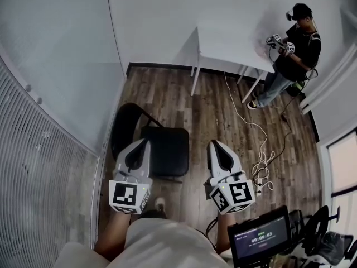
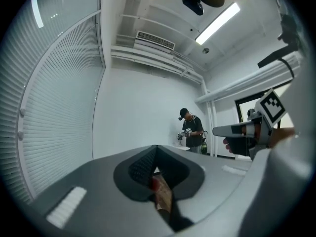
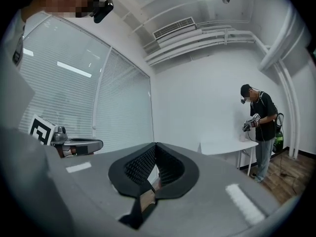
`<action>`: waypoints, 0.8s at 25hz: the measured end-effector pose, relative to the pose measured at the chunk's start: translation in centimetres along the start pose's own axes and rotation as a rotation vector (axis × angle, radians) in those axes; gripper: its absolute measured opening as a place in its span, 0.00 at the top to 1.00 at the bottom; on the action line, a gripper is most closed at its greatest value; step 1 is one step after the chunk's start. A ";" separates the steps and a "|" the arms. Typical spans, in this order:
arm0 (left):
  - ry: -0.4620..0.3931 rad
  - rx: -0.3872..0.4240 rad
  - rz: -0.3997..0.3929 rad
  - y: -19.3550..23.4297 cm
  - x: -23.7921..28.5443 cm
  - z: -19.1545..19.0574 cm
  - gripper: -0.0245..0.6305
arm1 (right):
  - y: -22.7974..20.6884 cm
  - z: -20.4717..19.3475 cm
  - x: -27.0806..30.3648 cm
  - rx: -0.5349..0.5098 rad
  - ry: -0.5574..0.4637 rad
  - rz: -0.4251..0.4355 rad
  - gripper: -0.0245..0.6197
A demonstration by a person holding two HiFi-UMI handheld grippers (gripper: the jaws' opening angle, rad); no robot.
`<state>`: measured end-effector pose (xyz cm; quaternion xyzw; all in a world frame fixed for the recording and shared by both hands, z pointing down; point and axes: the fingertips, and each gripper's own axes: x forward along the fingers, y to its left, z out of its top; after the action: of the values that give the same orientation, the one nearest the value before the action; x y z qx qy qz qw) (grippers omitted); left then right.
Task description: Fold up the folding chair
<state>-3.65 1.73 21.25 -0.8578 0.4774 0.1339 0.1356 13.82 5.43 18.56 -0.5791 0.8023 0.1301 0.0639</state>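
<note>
Centre-left of the head view: folding chair (image 1: 165,149) is standing fully open on the wood floor (image 1: 215,110). Its rounded backrest (image 1: 124,128) is sitting toward the frame's left and its square seat (image 1: 167,155) toward the right, so front-to-back is running left-right across the picture.

Left gripper (image 1: 141,145) is hanging over the seat's left edge, next to the backrest. Right gripper (image 1: 216,146) is hanging just right of the seat's free front edge, not overlapping it. Both are pointing toward the top of the frame and tilting upward. Each gripper view is showing only wall, blinds and ceiling, so the chair is lying below the jaws, out of their line.

Jaws on both are pressing fully together, nothing between them. No contact with the chair showing.

Judgement: left is the nearer to the backrest, right the nearer to the seat front. Either would need to dip downward and open before it could take hold of the chair.

Upper right: another person (image 1: 293,49) is working at a white table (image 1: 234,49), well apart from the chair.
</note>
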 end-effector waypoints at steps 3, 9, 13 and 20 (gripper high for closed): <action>-0.030 0.023 -0.064 -0.1 0.9 0.6 0.96 | 0.2 0.0 1.2 -0.020 0.010 0.007 0.96; -0.089 0.054 -0.117 0.2 2.1 1.2 0.96 | 1.1 -0.2 3.1 -0.060 0.011 0.026 0.96; -0.081 0.042 -0.135 1.0 2.8 0.8 0.96 | 1.5 -0.3 3.9 -0.064 0.004 0.042 0.96; -0.050 0.015 -0.103 3.2 3.3 -0.3 0.96 | 1.9 0.0 4.3 -0.063 -0.006 0.056 0.96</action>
<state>-4.65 -2.58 19.97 -0.8764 0.4302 0.1448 0.1606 10.61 2.10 17.72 -0.5579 0.8133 0.1589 0.0442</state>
